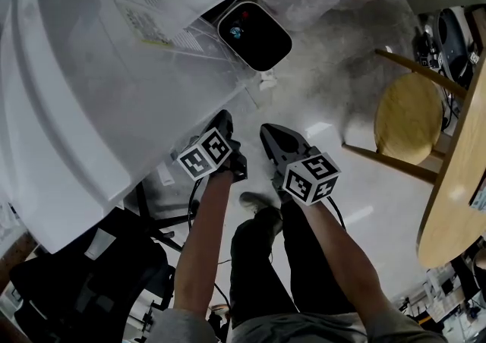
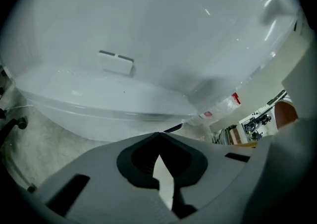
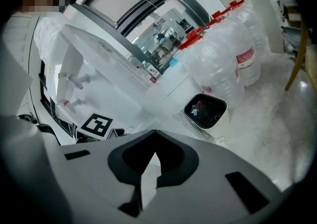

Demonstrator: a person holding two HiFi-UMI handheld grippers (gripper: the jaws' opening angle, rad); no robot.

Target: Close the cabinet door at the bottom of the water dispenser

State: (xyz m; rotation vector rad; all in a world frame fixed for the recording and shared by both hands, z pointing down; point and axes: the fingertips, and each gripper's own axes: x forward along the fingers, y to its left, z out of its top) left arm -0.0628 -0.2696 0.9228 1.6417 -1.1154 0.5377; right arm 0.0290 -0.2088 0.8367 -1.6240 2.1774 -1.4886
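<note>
Standing close against the white water dispenser [image 1: 83,106] and looking steeply down its front, with both tools held low beside the knees. Holding the left gripper [image 1: 225,120] just beside the dispenser's lower edge and aiming it straight at the cabinet door [image 2: 148,34], so filling nearly the whole left gripper view with that white panel, small grey pull tab [image 2: 116,62] up and left of the jaw line, pale floor [image 2: 29,143] showing beneath. Clenching the left jaws tip to tip on nothing, most likely for pushing bluntly rather than gripping. Not yet touching the panel, judging by the space ahead of the tips. Not managing to judge from these angles the door's opening, whether wide, ajar or already home. Carrying the right gripper [image 1: 269,135] likewise closed and empty, a little apart from the dispenser and pointing past it toward the black waste bin [image 3: 205,110] and the big water bottles [image 3: 233,54], so apparently parking it out of the way rather than sharing the work. Leaving the wooden stool [image 1: 408,118] well apart to the right, clear of any swing. Expecting the next move to be a flat press on the panel near the tab, with the closed tips serving as a bumper and sparing the glossy face a pinch mark
</note>
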